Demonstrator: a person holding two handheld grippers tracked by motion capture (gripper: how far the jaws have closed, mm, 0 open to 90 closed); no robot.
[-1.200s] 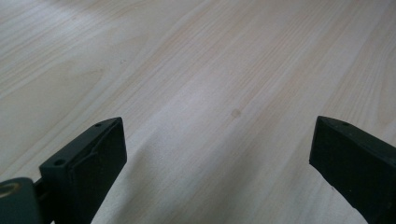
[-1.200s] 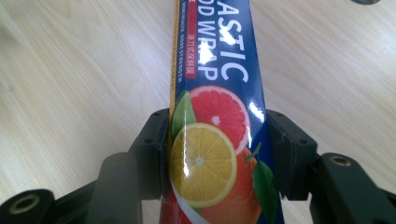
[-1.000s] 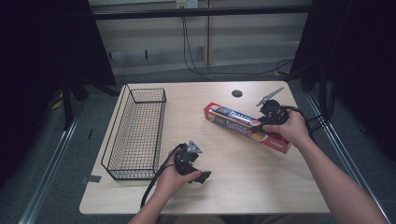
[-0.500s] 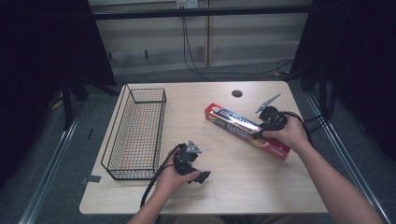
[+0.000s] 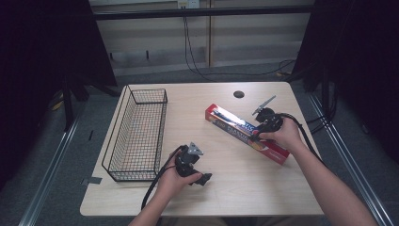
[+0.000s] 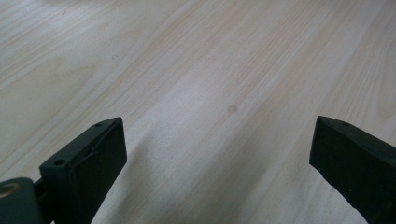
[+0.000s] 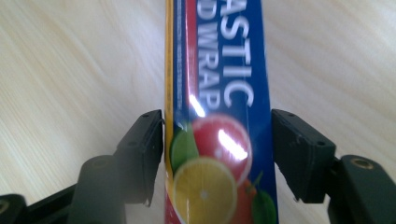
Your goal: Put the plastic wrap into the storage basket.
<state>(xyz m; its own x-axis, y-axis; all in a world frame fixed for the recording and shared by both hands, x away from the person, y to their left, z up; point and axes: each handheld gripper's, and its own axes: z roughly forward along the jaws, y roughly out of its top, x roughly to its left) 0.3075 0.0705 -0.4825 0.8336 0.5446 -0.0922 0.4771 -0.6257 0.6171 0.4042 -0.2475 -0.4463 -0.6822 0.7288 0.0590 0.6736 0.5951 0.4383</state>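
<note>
The box of plastic wrap (image 5: 244, 133) is lying flat on the right half of the desk (image 5: 221, 193), running at a slant from near the middle toward the right edge. The right hand-held gripper (image 5: 258, 133) is sitting over the box partway along its length, with the person's right hand (image 5: 282, 135) wrapping the handle just beside it. In the right gripper view, the two black jaws are standing on either side of the box (image 7: 219, 154), right at its long edges; the left one is pressing against the yellow edge, and the right one is sitting at the blue edge, so the right hand-held gripper (image 7: 217, 156) is closing on the box across its width. The left hand-held gripper (image 5: 203, 179) is resting low near the front of the desk, well apart from the box, and its jaws are standing wide apart over bare wood (image 6: 210, 93). A black wire basket (image 5: 136, 136) is sitting on the left part of the desk, near the left hand (image 5: 171, 179).
</note>
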